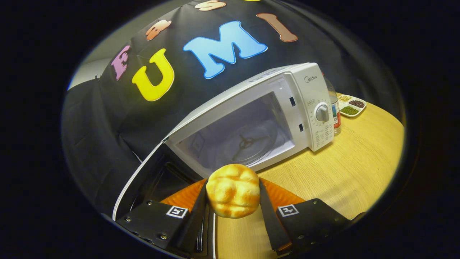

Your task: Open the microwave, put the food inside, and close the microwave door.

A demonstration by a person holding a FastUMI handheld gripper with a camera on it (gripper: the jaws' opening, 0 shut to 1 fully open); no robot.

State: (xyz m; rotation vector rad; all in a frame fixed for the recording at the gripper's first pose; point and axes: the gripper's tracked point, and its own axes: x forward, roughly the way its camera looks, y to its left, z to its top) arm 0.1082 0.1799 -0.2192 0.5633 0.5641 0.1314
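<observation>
Fingers [233, 201] clamped on the bun [233, 190], one finger pressing each side. Bun is round, golden, with a scored crust, and is held clear of the bench [345, 169].

Microwave [258, 115] sits on the bench just ahead of the fingers, white body, tilted in the view because the camera is rolled. Door [151, 183] is swung fully open to the left, its dark inner face toward the camera, lower edge close beside the left finger. Cavity is open and lit; glass turntable [251, 144] sits on the floor of it, roller hub visible at centre. The bun is right at the cavity's front lip, still outside it, roughly centred on the opening.

Control panel on the right of the microwave has one round dial [322, 112] with printed markings around and below it. Two latch slots show on the frame between cavity and panel.

Beyond the microwave's right side: a clear bottle [335, 115] standing just behind the panel, and farther back a white divided dish [351, 105] holding three kinds of beans or grains in separate compartments. Bench top is light wood grain. Black cloth wall behind everything.
</observation>
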